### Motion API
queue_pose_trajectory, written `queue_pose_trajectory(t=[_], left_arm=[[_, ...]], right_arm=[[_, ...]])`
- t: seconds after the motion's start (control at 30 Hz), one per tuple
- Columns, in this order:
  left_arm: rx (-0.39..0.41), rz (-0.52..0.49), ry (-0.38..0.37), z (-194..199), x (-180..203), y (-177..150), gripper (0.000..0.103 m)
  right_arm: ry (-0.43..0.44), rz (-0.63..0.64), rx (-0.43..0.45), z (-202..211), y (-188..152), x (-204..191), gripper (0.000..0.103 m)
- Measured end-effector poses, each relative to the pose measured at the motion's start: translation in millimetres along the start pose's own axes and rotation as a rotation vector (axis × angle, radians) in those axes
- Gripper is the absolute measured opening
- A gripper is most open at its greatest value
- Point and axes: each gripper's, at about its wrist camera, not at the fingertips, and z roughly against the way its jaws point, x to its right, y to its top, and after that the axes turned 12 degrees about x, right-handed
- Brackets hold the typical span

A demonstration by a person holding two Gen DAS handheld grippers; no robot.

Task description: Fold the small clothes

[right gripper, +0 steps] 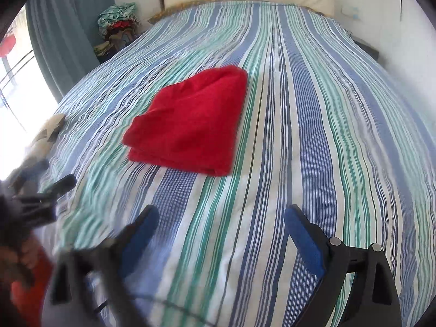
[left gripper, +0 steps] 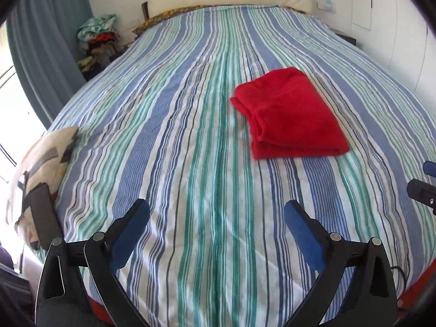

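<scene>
— Where's the red cloth point(left gripper: 290, 114)?
— Folded, flat on the striped bed point(left gripper: 174, 125), toward the middle.
— And the tools?
— Left tool point(left gripper: 216, 212) and right tool point(right gripper: 221, 219) both gape wide over the near end, nothing between their blue pads.

Bed point(left gripper: 190, 141): big and flat, mostly bare, so there is lots of room to move over it.
Cloth point(right gripper: 190, 125): a folded red bump near the middle, bare sheet on all sides of it.
Pillow point(left gripper: 43, 169): sits at the left edge with a dark flat thing on it.
Clothes pile point(right gripper: 118, 24): far left corner, off the bed.
Wall point(left gripper: 395, 41): close along the right side.
</scene>
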Motion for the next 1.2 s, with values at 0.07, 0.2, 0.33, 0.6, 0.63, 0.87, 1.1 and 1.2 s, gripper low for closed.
queue_pose_trajectory(t=[0.07, 0.2, 0.33, 0.6, 0.63, 0.87, 1.1, 1.2], left_arm=[[-0.048, 0.008, -0.007, 12, 0, 1, 0.1], [-0.098, 0.034, -0.024, 34, 2, 6, 0.1], [-0.067, 0.045, -0.026, 58, 4, 13, 0.1], [-0.052, 0.046, -0.034, 74, 13, 16, 0.099], [-0.048, 0.04, -0.026, 75, 14, 16, 0.099], [-0.031, 0.034, -0.009, 78, 15, 17, 0.099], [-0.027, 0.06, -0.018, 79, 13, 17, 0.099], [-0.01, 0.052, -0.012, 82, 15, 17, 0.099]], right_arm=[[0.01, -0.019, 0.006, 31, -9, -8, 0.093], [-0.007, -0.005, 0.012, 73, -22, -30, 0.093], [-0.039, 0.047, -0.016, 84, -22, -43, 0.093], [-0.073, 0.054, 0.007, 108, -14, -55, 0.093], [-0.076, 0.053, 0.013, 110, -13, -55, 0.093], [-0.095, 0.06, 0.029, 118, -12, -58, 0.093], [-0.103, 0.067, 0.045, 122, -9, -60, 0.093], [-0.099, 0.062, 0.05, 123, -9, -61, 0.093]])
